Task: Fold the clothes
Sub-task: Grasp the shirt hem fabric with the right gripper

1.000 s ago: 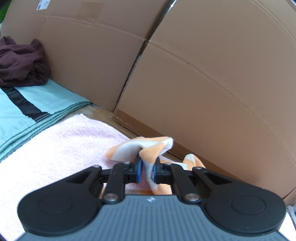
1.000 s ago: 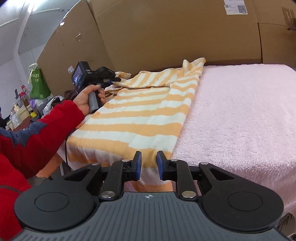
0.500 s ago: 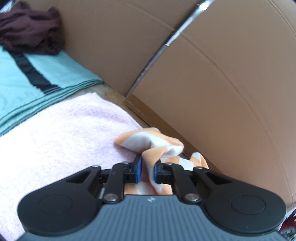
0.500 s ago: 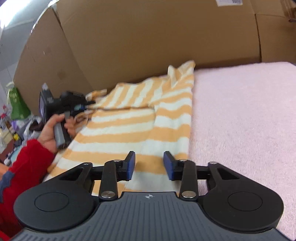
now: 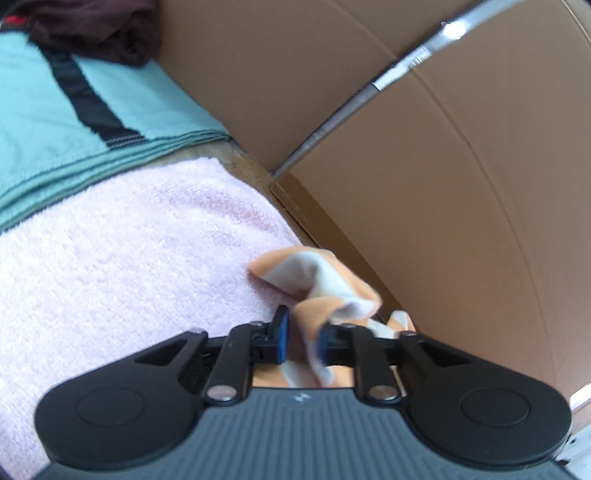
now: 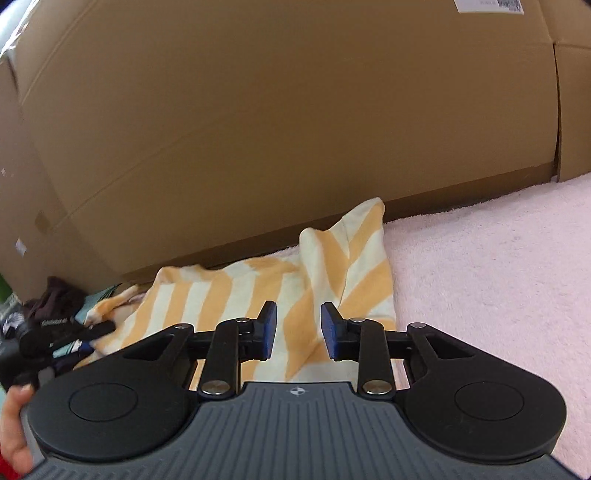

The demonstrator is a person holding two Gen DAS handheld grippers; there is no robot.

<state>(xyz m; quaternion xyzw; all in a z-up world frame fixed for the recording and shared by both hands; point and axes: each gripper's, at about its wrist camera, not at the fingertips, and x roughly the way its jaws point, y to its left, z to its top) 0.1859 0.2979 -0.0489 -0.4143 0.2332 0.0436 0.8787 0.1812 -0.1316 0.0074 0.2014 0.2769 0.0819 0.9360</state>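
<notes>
Striped shirt (image 6: 332, 266) lies ahead of your parted, empty right gripper (image 6: 298, 328); your left gripper (image 5: 301, 332) is opening around its corner.

Cardboard wall (image 6: 295, 129) closes off the far edge of the pink towel (image 6: 498, 266). Towel surface right of the striped garment (image 6: 229, 295) lies open. Left side appears blocked by a folded teal cloth (image 5: 44, 122) and dark clothes (image 5: 99, 29).
</notes>
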